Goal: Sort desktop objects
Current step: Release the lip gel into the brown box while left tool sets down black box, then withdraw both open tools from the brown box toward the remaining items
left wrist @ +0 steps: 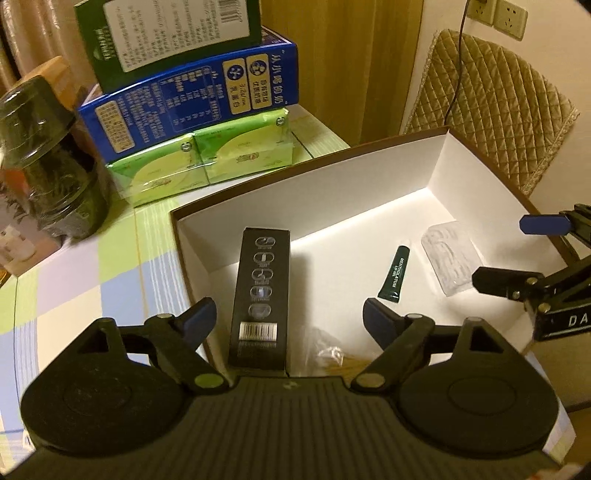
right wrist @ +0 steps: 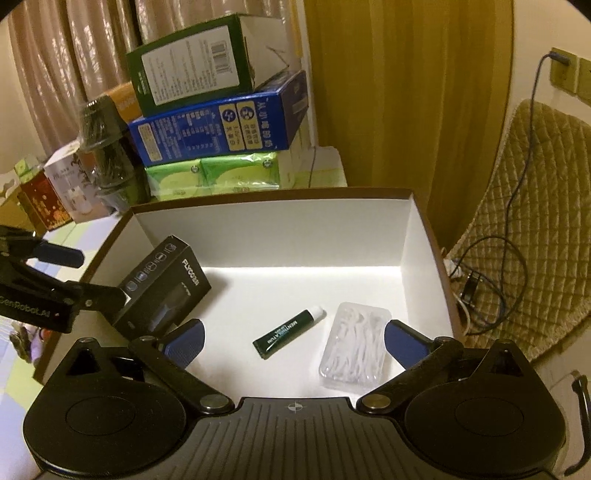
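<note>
An open white box (left wrist: 332,192) (right wrist: 277,229) with a brown rim sits on the checked cloth. Inside it a black product box (left wrist: 260,291) (right wrist: 166,288) stands at the left, between the spread jaws of my left gripper (left wrist: 288,319); neither pad touches it. A green lip gel tube (left wrist: 394,275) (right wrist: 288,334) and a clear case of floss picks (left wrist: 448,258) (right wrist: 354,347) lie on the floor of the box, under my right gripper (right wrist: 294,339), which is open and holds nothing. A crinkled clear bag (left wrist: 332,356) lies near the left gripper's body.
Behind the white box a green carton (left wrist: 173,33) rests on a blue milk carton (left wrist: 192,96) on green tissue packs (left wrist: 207,158). A dark jar (left wrist: 48,177) stands at the left. A quilted chair (left wrist: 491,103) and cables (right wrist: 491,280) are at the right.
</note>
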The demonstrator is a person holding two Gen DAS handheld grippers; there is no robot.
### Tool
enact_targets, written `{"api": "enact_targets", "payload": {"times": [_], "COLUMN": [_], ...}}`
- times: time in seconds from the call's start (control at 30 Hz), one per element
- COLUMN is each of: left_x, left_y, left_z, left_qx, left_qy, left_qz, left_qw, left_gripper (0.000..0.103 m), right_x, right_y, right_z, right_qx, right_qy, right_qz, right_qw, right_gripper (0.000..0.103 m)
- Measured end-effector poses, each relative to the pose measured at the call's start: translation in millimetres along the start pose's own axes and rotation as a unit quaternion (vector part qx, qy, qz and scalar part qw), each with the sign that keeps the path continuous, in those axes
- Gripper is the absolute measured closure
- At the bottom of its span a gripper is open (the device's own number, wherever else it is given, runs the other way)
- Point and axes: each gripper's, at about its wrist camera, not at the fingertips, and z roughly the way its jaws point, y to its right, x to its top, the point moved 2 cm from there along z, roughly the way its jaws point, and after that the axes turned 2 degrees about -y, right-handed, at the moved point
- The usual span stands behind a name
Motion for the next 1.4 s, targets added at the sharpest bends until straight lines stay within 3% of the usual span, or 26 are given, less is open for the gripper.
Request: {"api": "enact_targets", "payload": {"times": [0.63,1.4], "left_x": [-57,-154], "left_y": [-4,-54], "left_z": [-74,-126], "left_qx": [-0.002,-0.002], "left_qy": [0.015,-0.007], "left_qz": [-0.035,-0.086], "left_qw": [0.9993,0.9963], "left_gripper": [0.017,0.017], "right_x": [-27,-83], "right_y": [-44,-131], "right_z": [-62,-87], "right_qx": [0.007,0.043], "right_qy": [0.025,-0.013], "right_qz": [0.004,-0.003], "right_qw": [1.0,0.999], "right_gripper": [0.002,0.002]}}
